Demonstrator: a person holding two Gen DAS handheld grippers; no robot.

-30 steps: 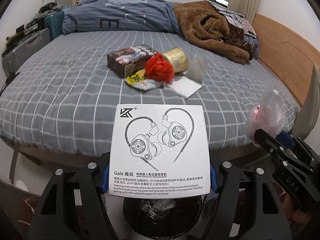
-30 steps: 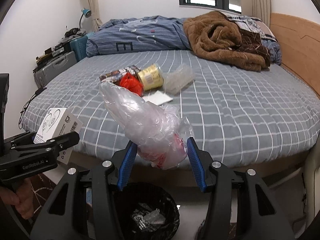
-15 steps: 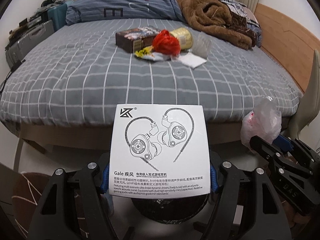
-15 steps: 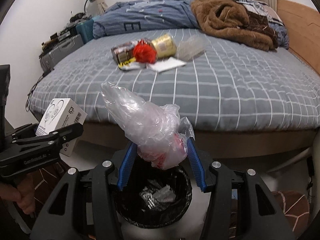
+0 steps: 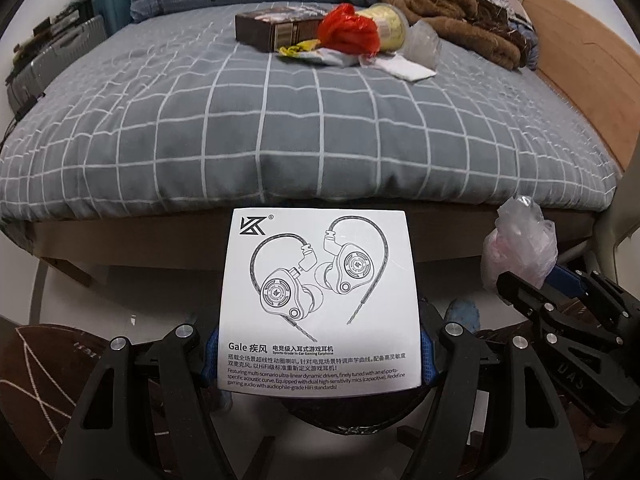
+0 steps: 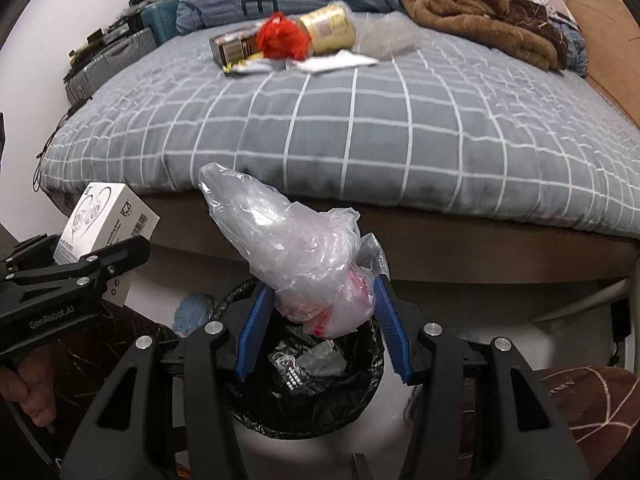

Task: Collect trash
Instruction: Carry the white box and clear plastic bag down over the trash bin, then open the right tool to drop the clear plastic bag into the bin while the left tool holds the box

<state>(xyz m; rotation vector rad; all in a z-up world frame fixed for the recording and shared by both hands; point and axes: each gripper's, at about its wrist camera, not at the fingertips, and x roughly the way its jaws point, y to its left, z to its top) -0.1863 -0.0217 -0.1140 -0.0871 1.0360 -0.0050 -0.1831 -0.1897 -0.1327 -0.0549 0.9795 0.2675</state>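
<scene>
The left gripper is clamped on a white earphone box, and the right gripper is clamped on a crumpled clear plastic bag. Both are held above the black-lined trash bin, probably for dropping in. More trash stays on the bed beyond the bin: a red bag, a gold tape roll, a brown box. Nothing blocks the bin.
</scene>
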